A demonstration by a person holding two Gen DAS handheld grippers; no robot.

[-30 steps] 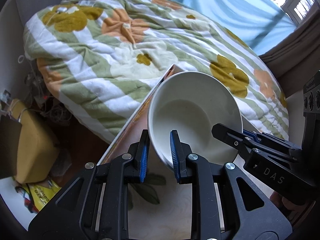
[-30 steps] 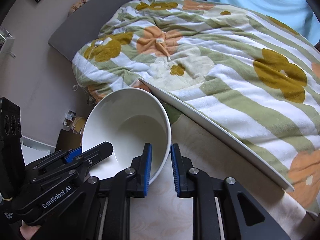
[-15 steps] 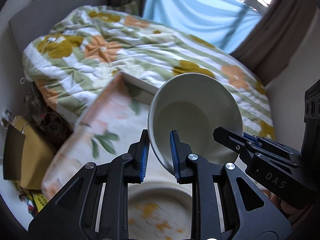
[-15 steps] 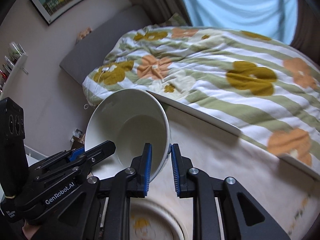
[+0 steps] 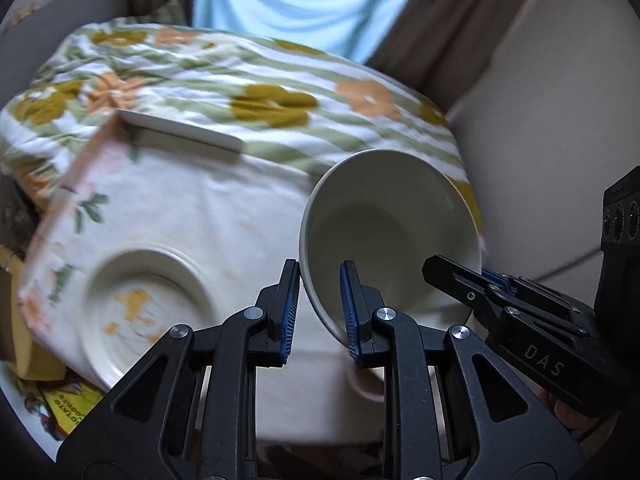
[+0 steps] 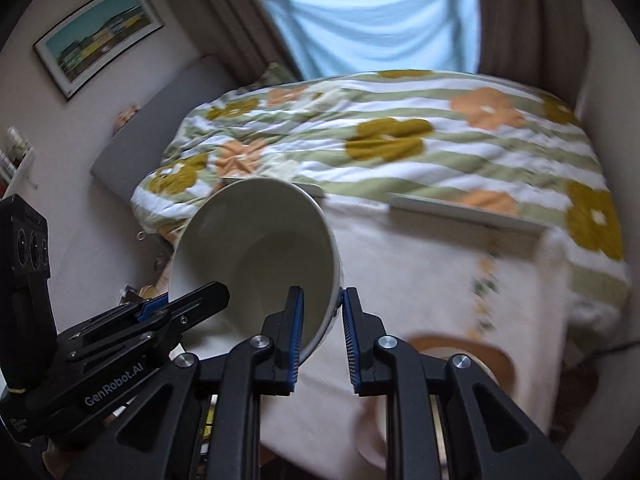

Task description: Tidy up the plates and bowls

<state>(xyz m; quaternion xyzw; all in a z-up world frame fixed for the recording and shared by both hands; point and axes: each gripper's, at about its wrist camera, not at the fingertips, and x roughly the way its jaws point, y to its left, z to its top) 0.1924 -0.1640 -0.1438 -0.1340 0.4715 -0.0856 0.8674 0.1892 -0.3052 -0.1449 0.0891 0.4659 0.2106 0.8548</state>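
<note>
Both grippers are on the same white bowl [image 5: 390, 232], and it hangs tilted in the air above the table, mouth turned toward the cameras. The left gripper [image 5: 320, 312] has its blue pads nearly together, pinching the bowl's near rim, one pad inside and one outside. The right gripper [image 6: 322, 336] does the same on the opposite side of the rim, its jaws just as narrow.

Below them is a small table under a pale floral tablecloth [image 5: 208, 208], pink at its left edge with green leaves printed there. Near the table's front left corner a cream plate [image 5: 148, 312] with yellow-orange marks lies flat on the cloth. It is blurred, so I can't say whether those marks are a pattern or food. At the front edge, just under the bowl, a pinkish mug [image 6: 372, 436] shows partly behind the fingers, and a wooden-coloured ring [image 6: 464, 350] lies beside it toward the front right corner; the blur keeps me from naming it.

At the table's far edge a white raised rail [image 6: 464, 210] stands against a bed. The quilt [image 6: 420, 148] is striped green and white with mustard and orange flowers. Behind it hangs a light blue sheet [image 6: 372, 20] over the window, brown curtains [image 6: 524, 20] at either side. A framed picture [image 6: 98, 42] hangs on the left wall.
</note>
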